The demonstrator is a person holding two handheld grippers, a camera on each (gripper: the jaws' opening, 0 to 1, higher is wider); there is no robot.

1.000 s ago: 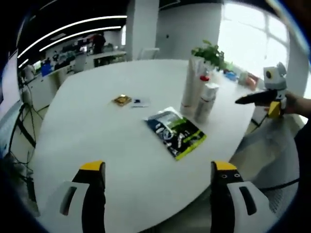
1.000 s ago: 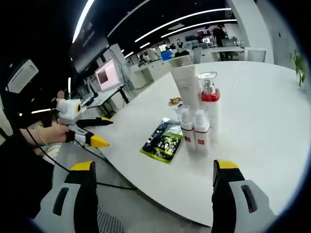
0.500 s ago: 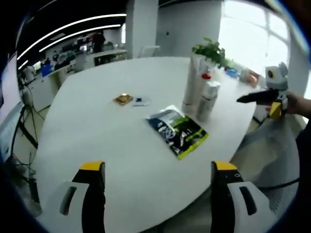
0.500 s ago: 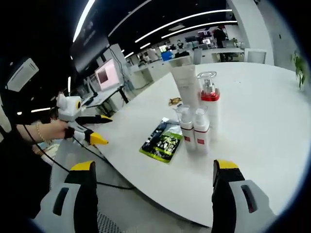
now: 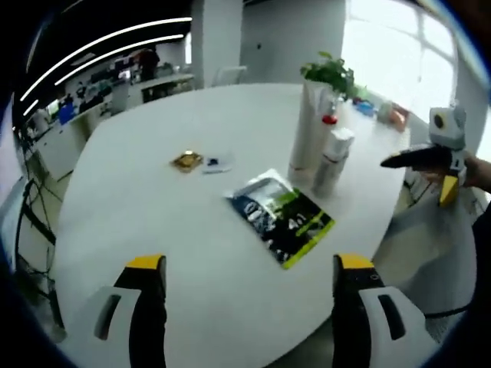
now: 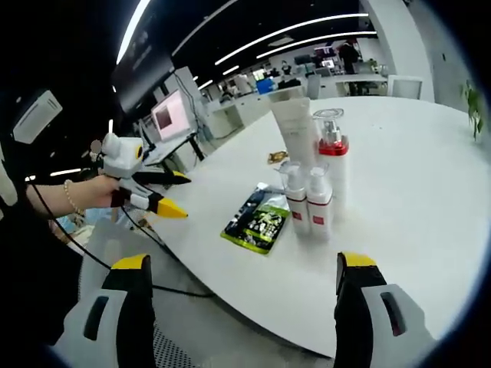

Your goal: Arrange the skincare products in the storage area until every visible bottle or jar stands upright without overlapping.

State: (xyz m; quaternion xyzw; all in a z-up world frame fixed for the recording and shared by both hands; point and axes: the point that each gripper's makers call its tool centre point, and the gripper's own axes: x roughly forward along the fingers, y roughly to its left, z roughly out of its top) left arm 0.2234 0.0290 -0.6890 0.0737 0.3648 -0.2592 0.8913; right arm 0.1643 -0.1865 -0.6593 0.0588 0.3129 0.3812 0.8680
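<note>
**Bottles upright on white table, both grippers wide and empty**

Open-plan office, big white round table (image 5: 153, 222). Left gripper view, left to right: small gold packet (image 5: 186, 160) and a slip of paper (image 5: 217, 162) touching it, out toward the table's middle; dark green-edged sachet (image 5: 282, 217) lying flat nearer the close edge; just beyond it the tall white tube (image 5: 306, 128), a red-collared pump bottle (image 5: 327, 123) partly hidden, and a white bottle (image 5: 332, 159), all upright and packed close together near the table's right edge; potted plant (image 5: 331, 73) behind them. Off that edge, right gripper (image 5: 430, 165) held in a hand, jaws parted, nothing between. Left gripper (image 5: 249, 268) with jaws spread wide, gripping nothing, hanging over the near edge.

Right gripper view, left to right: left gripper (image 6: 178, 194) in a hand with a beaded bracelet, off the table's edge, jaws apart and empty; sachet (image 6: 262, 220) flat near that edge; two small bottles (image 6: 308, 204) side by side, touching or nearly so, in front of the tube (image 6: 294, 133) and pump bottle (image 6: 333, 164), all standing. Right gripper (image 6: 245, 267) wide open, empty, short of the table.
</note>
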